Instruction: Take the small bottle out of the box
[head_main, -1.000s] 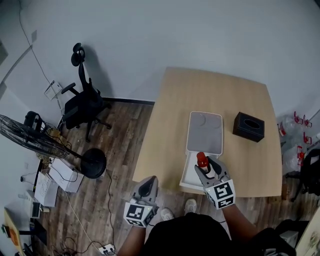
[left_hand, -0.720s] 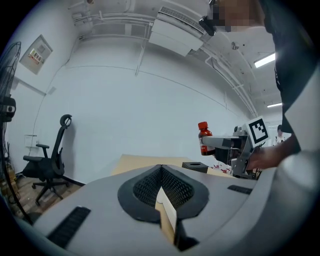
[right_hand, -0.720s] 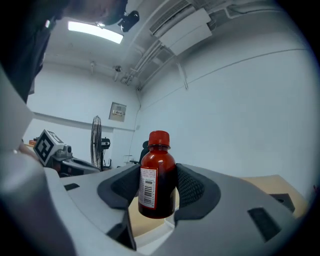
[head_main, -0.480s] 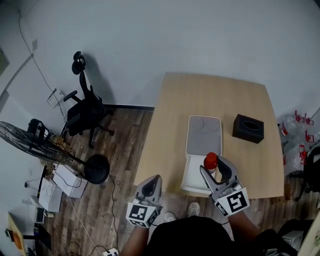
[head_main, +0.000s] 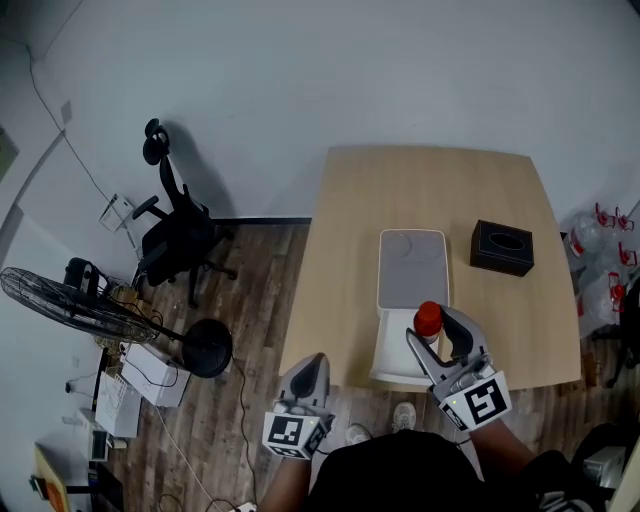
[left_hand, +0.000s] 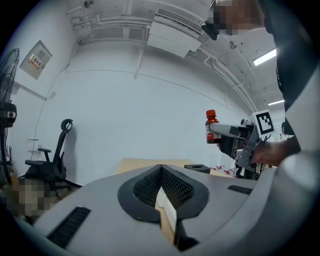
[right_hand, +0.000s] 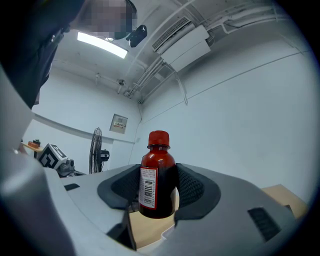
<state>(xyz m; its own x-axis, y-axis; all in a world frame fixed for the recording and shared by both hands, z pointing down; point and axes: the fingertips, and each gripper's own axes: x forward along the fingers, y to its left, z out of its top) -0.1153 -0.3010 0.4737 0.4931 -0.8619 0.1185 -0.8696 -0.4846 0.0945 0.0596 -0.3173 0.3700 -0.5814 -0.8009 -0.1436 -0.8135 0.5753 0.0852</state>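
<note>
The fingers of the right gripper (right_hand: 158, 192) clamp the small dark-red plastic bottle with red cap (right_hand: 159, 172) at mid-body, above the open white rectangular box (head_main: 388, 352). Hold it upright and clear the box rim before lowering onto the light wooden worktop (head_main: 420, 190). The fingers of the left gripper (left_hand: 161, 187) are closed together, empty. The box interior is largely hidden.

From the head we look steeply down on the surface (head_main: 400, 215). Tool cameras look level along their jaws; the one on the left tool (head_main: 308, 360) shares the right tool (head_main: 432, 326).
</note>
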